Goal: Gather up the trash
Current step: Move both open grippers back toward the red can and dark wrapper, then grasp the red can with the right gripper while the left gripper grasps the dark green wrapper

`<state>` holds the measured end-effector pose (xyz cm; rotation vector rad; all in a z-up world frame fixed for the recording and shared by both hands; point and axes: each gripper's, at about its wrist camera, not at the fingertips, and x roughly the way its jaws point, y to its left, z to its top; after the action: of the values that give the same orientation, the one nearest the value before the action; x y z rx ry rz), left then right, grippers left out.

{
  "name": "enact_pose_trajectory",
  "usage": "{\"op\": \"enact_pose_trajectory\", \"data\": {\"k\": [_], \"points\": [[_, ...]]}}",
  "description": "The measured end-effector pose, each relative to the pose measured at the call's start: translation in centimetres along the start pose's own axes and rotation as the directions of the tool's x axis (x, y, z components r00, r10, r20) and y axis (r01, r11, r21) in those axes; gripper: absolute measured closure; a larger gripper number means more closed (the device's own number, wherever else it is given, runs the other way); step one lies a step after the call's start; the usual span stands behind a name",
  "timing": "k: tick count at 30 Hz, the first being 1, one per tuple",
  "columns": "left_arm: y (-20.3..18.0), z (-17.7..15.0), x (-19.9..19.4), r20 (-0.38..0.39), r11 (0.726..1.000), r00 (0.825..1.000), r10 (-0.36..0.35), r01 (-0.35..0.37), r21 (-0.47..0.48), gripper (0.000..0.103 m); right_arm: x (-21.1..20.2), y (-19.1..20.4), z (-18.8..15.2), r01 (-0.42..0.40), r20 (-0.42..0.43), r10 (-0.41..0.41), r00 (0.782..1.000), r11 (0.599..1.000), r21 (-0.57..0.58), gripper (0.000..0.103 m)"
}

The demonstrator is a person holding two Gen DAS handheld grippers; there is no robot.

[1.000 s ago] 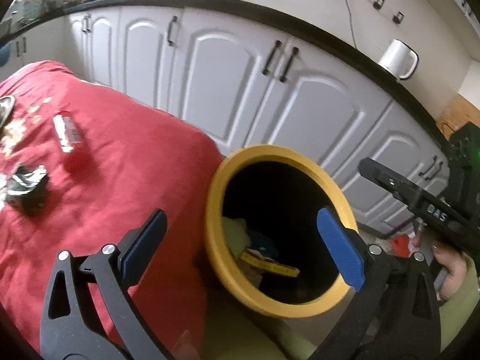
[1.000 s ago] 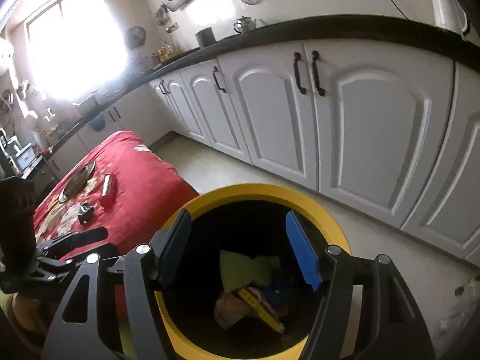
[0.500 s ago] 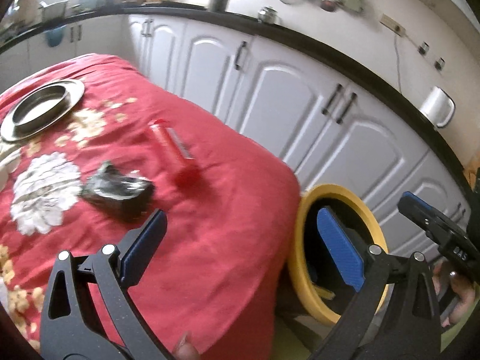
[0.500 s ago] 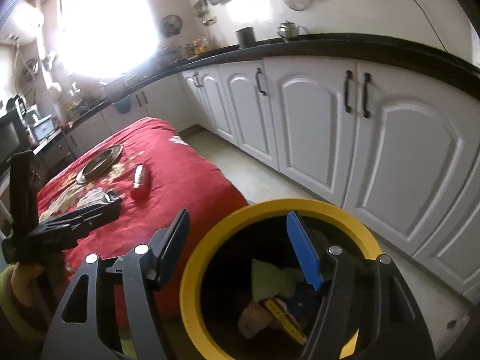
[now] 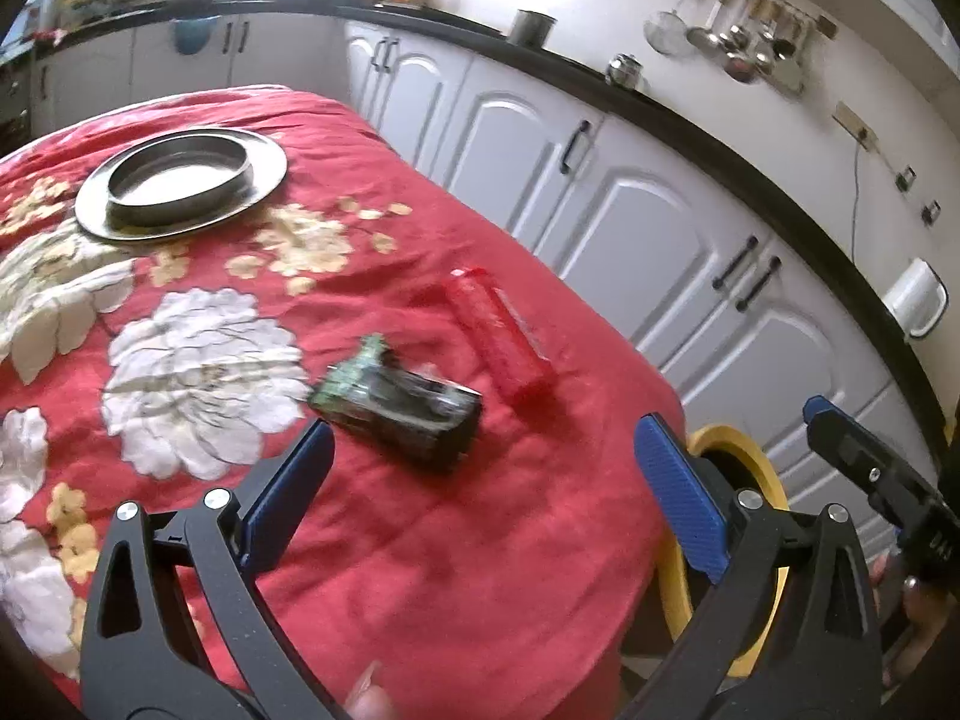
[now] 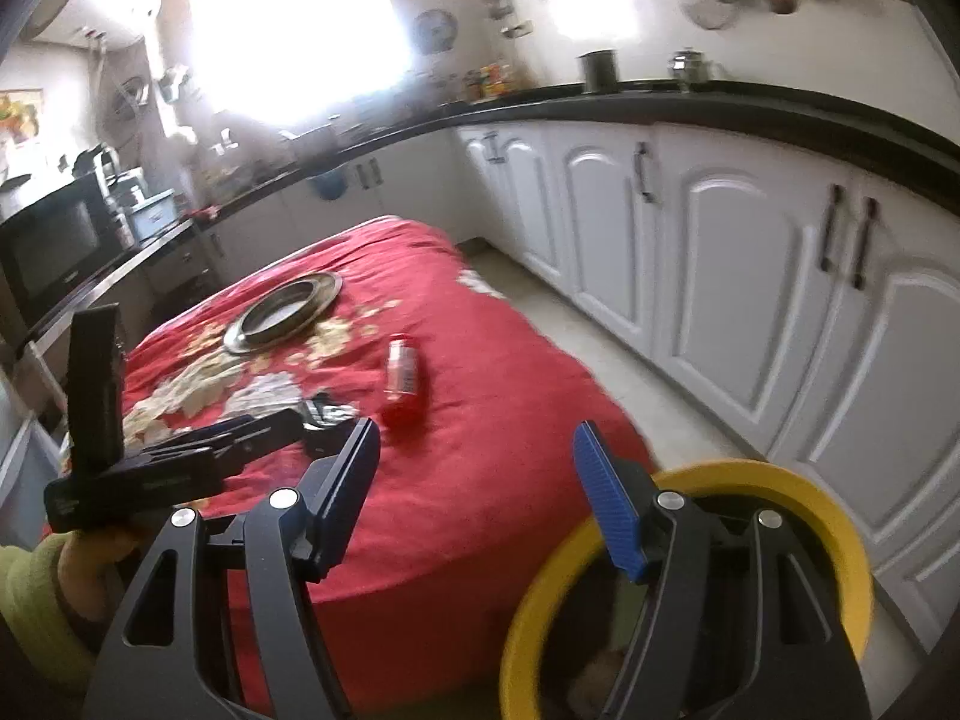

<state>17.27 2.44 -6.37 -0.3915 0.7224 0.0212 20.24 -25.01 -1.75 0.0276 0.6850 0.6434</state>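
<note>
Two bits of trash on the red table, both grippers empty

Left wrist view: the left gripper (image 5: 480, 480) has its blue fingers spread wide with nothing between them, hanging just short of a crumpled dark wrapper (image 5: 399, 399) with a green end; its print is too blurry to read. Right beside that lies a red wrapper (image 5: 498, 330), flat on the floral tablecloth (image 5: 420, 570). A steel plate (image 5: 180, 180) with a bowl sits further back. Right wrist view: the right gripper (image 6: 474, 492) is spread too, empty, over the table edge and the yellow bin (image 6: 834, 534), which has some blurry scraps down inside.
</note>
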Motion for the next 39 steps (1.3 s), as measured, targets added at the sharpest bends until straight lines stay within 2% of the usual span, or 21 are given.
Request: {"op": "enact_pose_trajectory", "data": {"k": [5,8,10,12,15,19,27,29,33,37,39], "points": [[2.8,0.3,-0.3,0.011,0.997,1.000,0.022,-0.021,-0.068,0.011,2.9,1.8,1.1,-0.026,-0.032,0.024,0.999,0.999,-0.047,0.038],[4.5,0.4,-0.2,-0.002,0.993,1.000,0.010,-0.010,-0.118,0.024,5.2,2.2,2.0,-0.047,-0.064,0.044,0.997,0.998,-0.050,0.039],[5.4,0.3,0.1,-0.016,0.987,1.000,-0.015,0.012,-0.158,0.029,7.0,2.4,2.6,-0.063,-0.092,0.058,0.994,0.997,-0.054,0.040],[6.2,0.2,0.5,-0.037,0.978,0.998,-0.056,0.048,-0.202,0.035,8.9,2.6,3.0,-0.077,-0.126,0.069,0.990,0.996,-0.056,0.048],[6.9,0.0,1.2,-0.063,0.962,0.991,-0.116,0.096,-0.256,0.041,11.5,3.0,3.5,-0.097,-0.170,0.085,0.982,0.994,-0.059,0.054],[7.1,-0.2,2.1,-0.090,0.944,0.980,-0.178,0.145,-0.296,0.045,14.1,3.5,3.7,-0.121,-0.209,0.106,0.972,0.991,-0.061,0.056],[6.5,0.6,4.4,-0.124,0.931,0.966,-0.225,0.176,-0.320,0.046,18.7,4.2,3.5,-0.137,-0.285,0.109,0.952,0.987,-0.080,0.057],[6.6,0.9,4.8,-0.128,0.930,0.966,-0.224,0.173,-0.323,0.048,19.3,4.1,3.3,-0.133,-0.301,0.103,0.948,0.988,-0.080,0.061],[6.2,1.3,5.5,-0.135,0.937,0.969,-0.208,0.158,-0.311,0.049,19.5,3.2,2.5,-0.137,-0.305,0.107,0.946,0.987,-0.080,0.070],[5.3,1.6,6.2,-0.142,0.957,0.977,-0.162,0.120,-0.265,0.052,18.3,2.5,2.0,-0.129,-0.290,0.105,0.951,0.989,-0.066,0.071],[4.9,1.6,6.4,-0.147,0.968,0.980,-0.131,0.095,-0.233,0.059,17.5,2.1,1.6,-0.119,-0.279,0.099,0.955,0.991,-0.056,0.071]]}}
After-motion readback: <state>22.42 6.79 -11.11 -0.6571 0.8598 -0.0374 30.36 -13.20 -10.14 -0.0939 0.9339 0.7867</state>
